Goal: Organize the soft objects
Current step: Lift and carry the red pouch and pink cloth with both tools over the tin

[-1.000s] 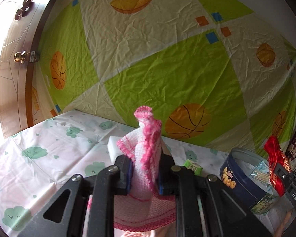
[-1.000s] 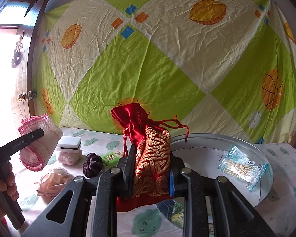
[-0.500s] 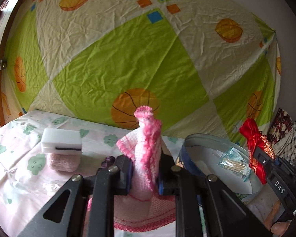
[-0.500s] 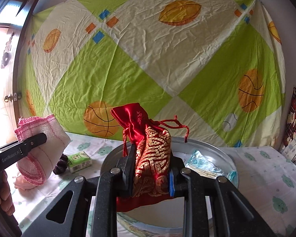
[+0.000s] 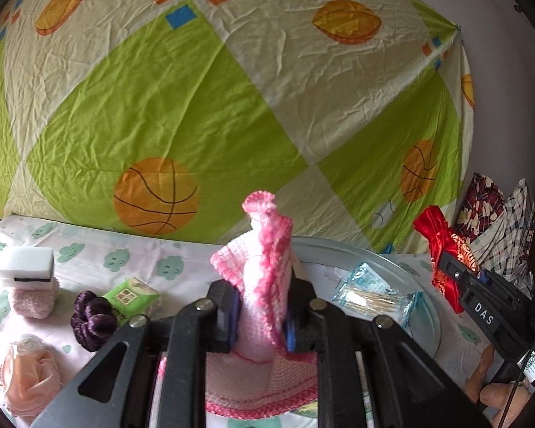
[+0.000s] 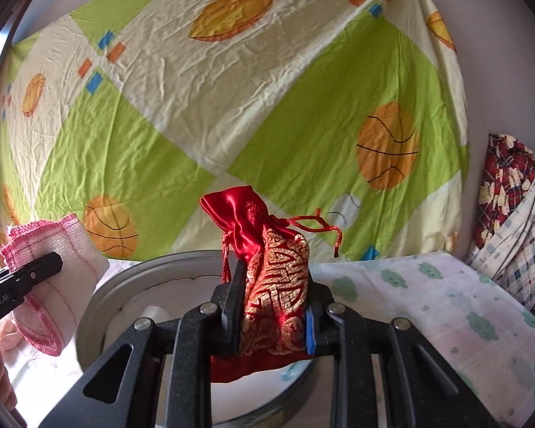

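Cloud-print table [image 5: 196, 260]: left hand-held gripper [image 5: 262, 315] clamps pink cloth [image 5: 267, 267] upright; right hand-held gripper [image 6: 273, 315] clamps red pouch [image 6: 278, 267] (over tin [image 6: 103, 303]).

Pink knit cloth [image 5: 264, 285] – upright, pinched, red-gold drawstring pouch [image 6: 271, 285] – clamped

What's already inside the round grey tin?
In the round grey tin, one clear plastic packet of cotton swabs lies on a white lining. The pink-edged knitted cloth in the left claw hides the tin's left part, so anything there is unseen.
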